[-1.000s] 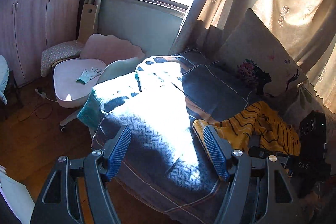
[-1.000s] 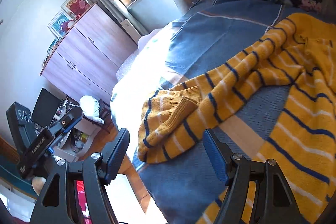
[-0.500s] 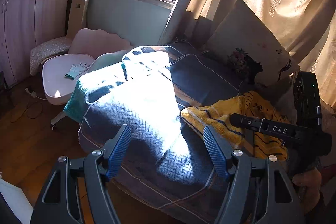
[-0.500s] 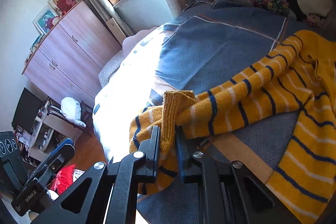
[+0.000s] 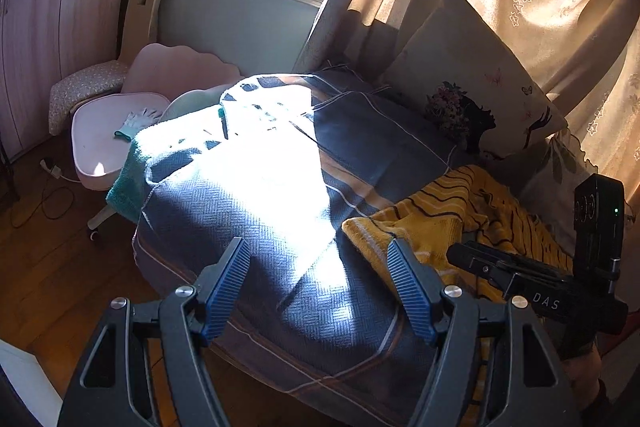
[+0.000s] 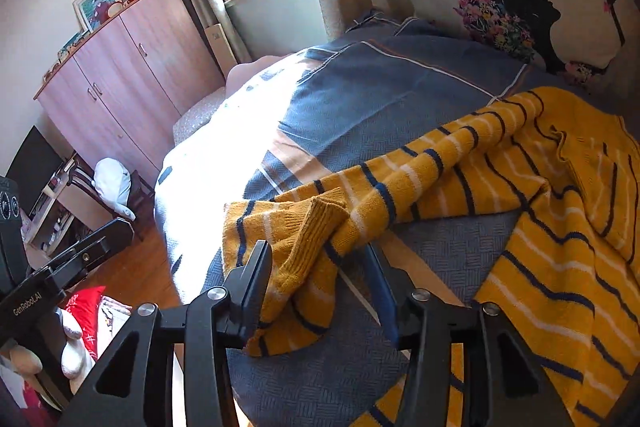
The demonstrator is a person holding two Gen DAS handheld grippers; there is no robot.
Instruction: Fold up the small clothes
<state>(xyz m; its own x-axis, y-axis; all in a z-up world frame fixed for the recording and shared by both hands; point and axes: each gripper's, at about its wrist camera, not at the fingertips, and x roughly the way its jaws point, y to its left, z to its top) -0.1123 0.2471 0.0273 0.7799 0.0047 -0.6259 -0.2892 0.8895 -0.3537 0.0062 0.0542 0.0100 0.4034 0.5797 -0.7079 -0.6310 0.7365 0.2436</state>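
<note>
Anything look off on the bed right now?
Only the yellow striped sweater: rumpled rather than flat, one sleeve cuff doubled over at the bed edge, between the opening jaws of the right gripper. No damage shows.

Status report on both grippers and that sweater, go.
Left gripper open, empty, over the bed. Right gripper opening, sweater cuff between its jaws. Sweater spread, unfolded. Nothing blocking.
</note>
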